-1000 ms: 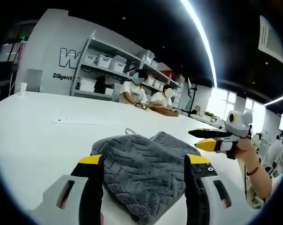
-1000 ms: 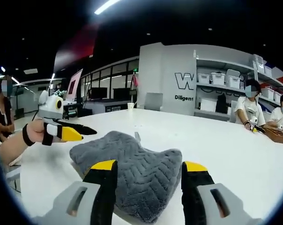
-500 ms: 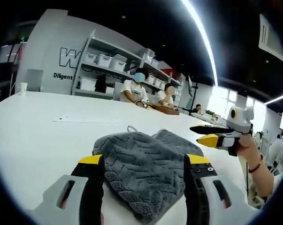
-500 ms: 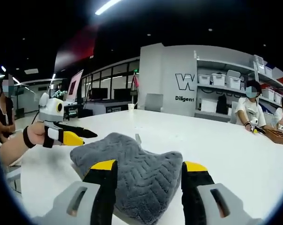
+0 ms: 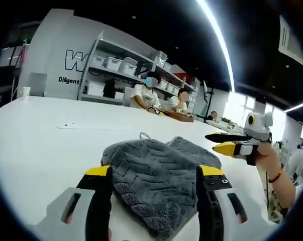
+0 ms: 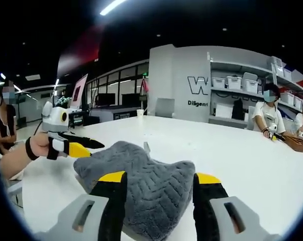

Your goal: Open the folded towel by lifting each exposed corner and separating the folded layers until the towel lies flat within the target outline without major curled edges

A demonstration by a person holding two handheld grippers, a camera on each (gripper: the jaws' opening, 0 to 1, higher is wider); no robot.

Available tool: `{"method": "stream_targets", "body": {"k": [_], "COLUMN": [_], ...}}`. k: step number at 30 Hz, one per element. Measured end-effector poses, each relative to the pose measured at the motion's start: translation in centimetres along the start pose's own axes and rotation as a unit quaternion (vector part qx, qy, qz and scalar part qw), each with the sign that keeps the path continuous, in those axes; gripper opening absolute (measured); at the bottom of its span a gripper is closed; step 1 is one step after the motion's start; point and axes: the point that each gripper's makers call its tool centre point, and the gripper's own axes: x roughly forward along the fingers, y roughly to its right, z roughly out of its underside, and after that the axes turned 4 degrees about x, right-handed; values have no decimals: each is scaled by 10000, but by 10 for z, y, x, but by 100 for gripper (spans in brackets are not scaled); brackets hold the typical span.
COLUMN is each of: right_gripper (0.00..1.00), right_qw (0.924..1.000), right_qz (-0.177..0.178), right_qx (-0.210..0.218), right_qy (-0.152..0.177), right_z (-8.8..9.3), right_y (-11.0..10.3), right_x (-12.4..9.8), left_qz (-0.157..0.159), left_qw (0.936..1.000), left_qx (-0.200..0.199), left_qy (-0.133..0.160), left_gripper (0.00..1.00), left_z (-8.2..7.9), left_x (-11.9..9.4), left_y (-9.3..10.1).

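Folded grey towel point(image 5: 159, 173) on white table point(image 5: 35, 130), lower centre.
My left gripper point(image 5: 154, 175) and right gripper point(image 6: 159, 183) both spread, jaws flanking towel, nothing pinched.

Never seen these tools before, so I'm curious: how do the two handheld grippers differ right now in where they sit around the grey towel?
The left gripper reaches toward the grey towel from one side, its yellow tip close to the edge; the right gripper hovers on the opposite side, clear of the cloth. In its own view each shows open fingers framing the towel. Both have yellow tips on black, are hand-held, and neither grips anything. The towel lies folded on the white table.
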Motion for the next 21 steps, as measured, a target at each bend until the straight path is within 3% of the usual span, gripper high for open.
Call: {"method": "stream_targets", "body": {"k": [21], "right_gripper": [50], "right_qw": [9998], "right_qz": [86], "right_qx": [13], "right_qy": [-157], "right_z": [10], "right_y": [7], "right_x": [16], "left_qz": [-153], "left_qw": [9999], "left_qx": [-67], "left_qy": [-22], "left_gripper": [63], "left_z": [12], "left_x": [5], "left_y": [-9]}}
